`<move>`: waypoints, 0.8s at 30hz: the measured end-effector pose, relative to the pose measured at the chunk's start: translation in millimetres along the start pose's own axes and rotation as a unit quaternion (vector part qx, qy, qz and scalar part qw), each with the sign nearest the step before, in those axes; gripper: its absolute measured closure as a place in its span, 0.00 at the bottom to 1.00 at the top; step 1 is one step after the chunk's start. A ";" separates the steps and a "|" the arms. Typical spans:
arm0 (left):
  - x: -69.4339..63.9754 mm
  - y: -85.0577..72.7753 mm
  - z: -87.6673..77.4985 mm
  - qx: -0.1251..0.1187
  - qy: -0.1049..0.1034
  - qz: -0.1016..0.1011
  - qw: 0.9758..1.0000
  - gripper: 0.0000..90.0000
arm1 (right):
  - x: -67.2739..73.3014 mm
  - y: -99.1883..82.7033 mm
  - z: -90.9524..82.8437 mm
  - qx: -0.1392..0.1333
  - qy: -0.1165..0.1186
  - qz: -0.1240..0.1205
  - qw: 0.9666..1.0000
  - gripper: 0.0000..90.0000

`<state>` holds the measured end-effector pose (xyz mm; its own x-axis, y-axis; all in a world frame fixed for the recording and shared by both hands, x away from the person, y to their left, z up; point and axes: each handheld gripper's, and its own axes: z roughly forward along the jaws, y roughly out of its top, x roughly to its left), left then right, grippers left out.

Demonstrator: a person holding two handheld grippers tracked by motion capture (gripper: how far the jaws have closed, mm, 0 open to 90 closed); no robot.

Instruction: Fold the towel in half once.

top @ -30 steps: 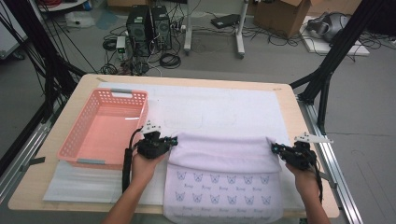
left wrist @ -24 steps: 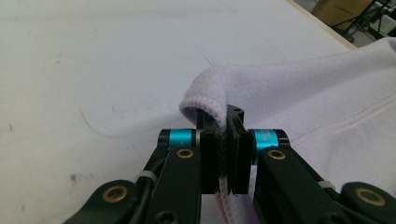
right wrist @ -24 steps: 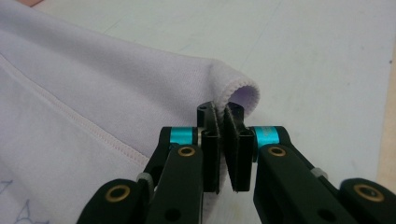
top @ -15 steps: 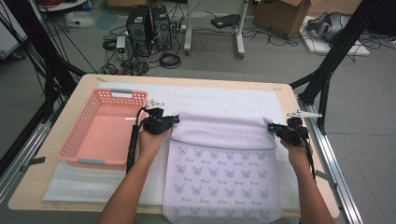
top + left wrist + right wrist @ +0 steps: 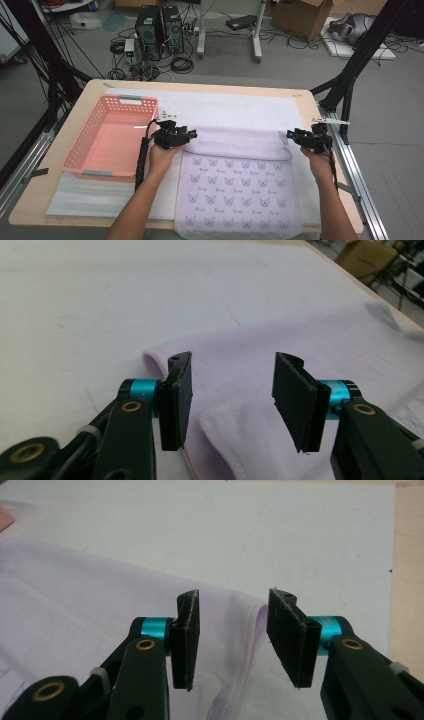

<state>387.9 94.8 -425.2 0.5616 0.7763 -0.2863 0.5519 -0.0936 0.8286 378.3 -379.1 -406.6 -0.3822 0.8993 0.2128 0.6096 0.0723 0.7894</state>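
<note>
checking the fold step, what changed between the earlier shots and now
Both hands carried the towel's folded edge farther up the table, then let go: the left gripper and right gripper have just been opening, and their jaws now stand apart over the cloth without pinching it. The fold now lies flat across the towel's top. The basket and white mat stayed as they were.

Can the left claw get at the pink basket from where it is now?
Probably yes: the left claw stands open over the towel's folded corner, and the pink basket sits right beside it with nothing between.
</note>
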 end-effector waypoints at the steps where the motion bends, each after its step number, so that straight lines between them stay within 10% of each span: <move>1: -2.4 -1.2 -0.2 -0.001 -0.005 0.003 1.000 0.53 | 1.0 -1.4 -1.8 0.005 0.002 -0.003 1.000 0.62; 10: -3.6 -30.0 4.4 0.026 0.013 0.008 1.000 0.62 | 11.3 -26.0 -3.3 0.056 0.006 -0.028 0.998 0.63; 15: -8.2 -32.5 4.1 0.045 0.014 0.030 0.998 0.91 | 9.1 -36.7 -1.5 0.076 0.016 -0.031 0.997 0.95; 24: -22.5 -40.2 -26.2 0.013 -0.015 0.053 0.998 0.93 | 14.5 -50.7 -25.1 0.038 0.036 -0.037 0.998 0.96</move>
<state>337.0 97.4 -439.5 0.6357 0.7422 -0.2121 0.5041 -0.1912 0.8422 324.5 -380.5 -429.1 -0.4752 0.8575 0.1973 0.6277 0.1733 0.7589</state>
